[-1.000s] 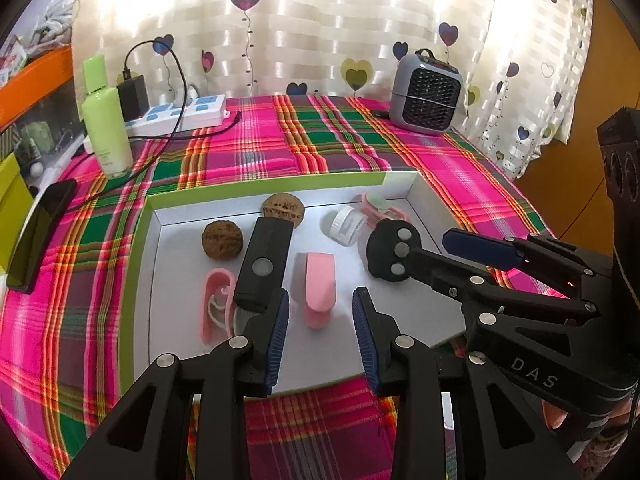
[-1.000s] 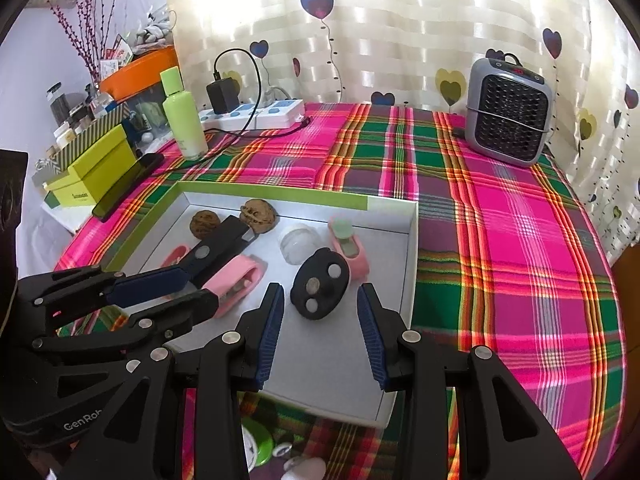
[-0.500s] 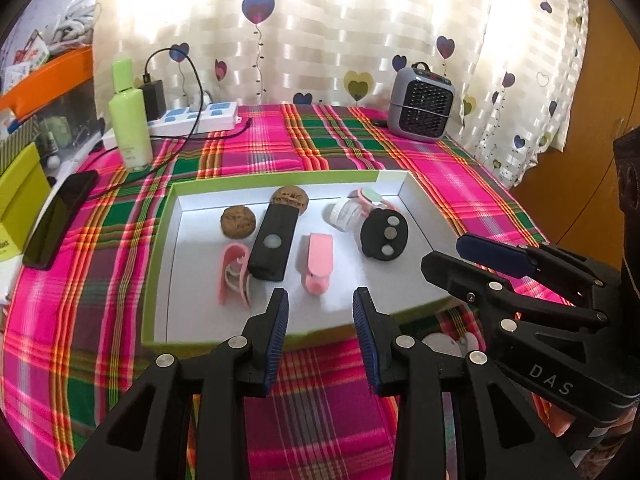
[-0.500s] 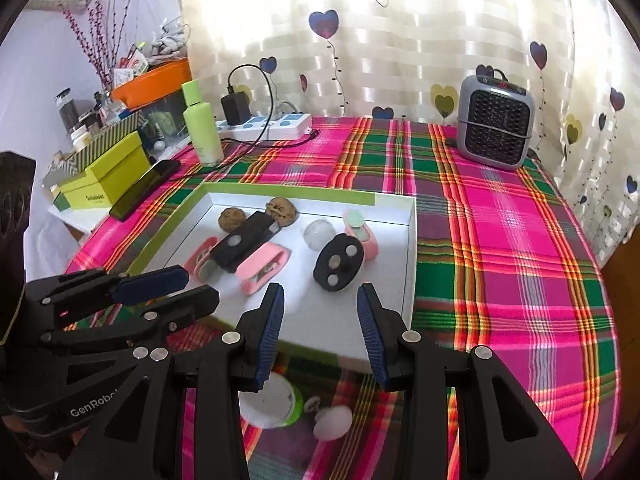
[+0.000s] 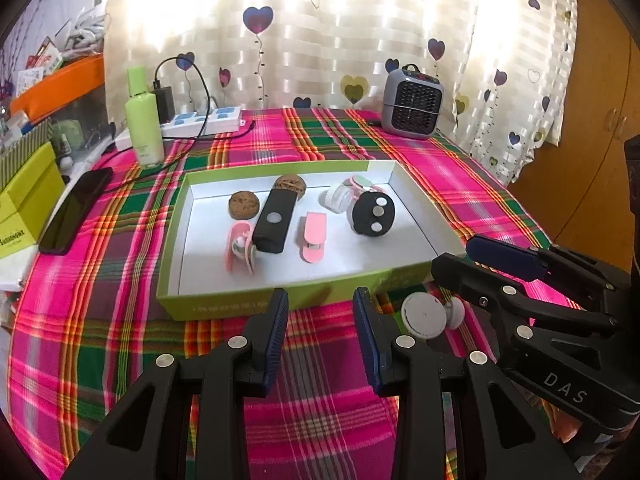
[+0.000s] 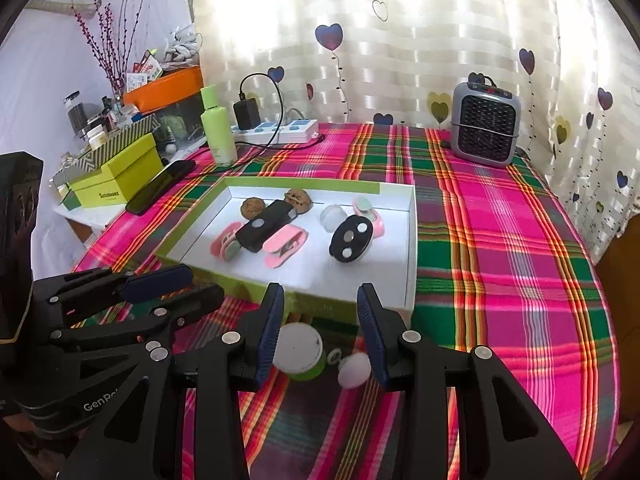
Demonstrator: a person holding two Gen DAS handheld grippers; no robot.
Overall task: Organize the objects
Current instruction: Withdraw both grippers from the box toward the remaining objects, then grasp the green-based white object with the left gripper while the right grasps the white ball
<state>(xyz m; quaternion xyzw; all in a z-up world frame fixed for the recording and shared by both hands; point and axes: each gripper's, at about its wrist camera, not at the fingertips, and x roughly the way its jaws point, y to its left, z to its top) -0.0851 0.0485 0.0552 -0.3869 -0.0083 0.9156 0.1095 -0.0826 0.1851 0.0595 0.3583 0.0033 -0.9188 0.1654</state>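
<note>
A green-rimmed white tray on the plaid cloth holds two walnuts, a black bar, pink clips, a black oval piece, a pale round jar and a pink-mint item. A white-lidded green jar and a small white ball lie on the cloth in front of the tray. My left gripper is open and empty, near the tray's front edge. My right gripper is open and empty, just above the jar and ball.
At the back stand a grey heater, a green bottle and a power strip. A black phone and a yellow-green box lie at the left. The table edge drops off at right.
Both grippers have drawn back from over the tray toward me. The black oval piece now lies in the tray, and the jar and ball have come into view.
</note>
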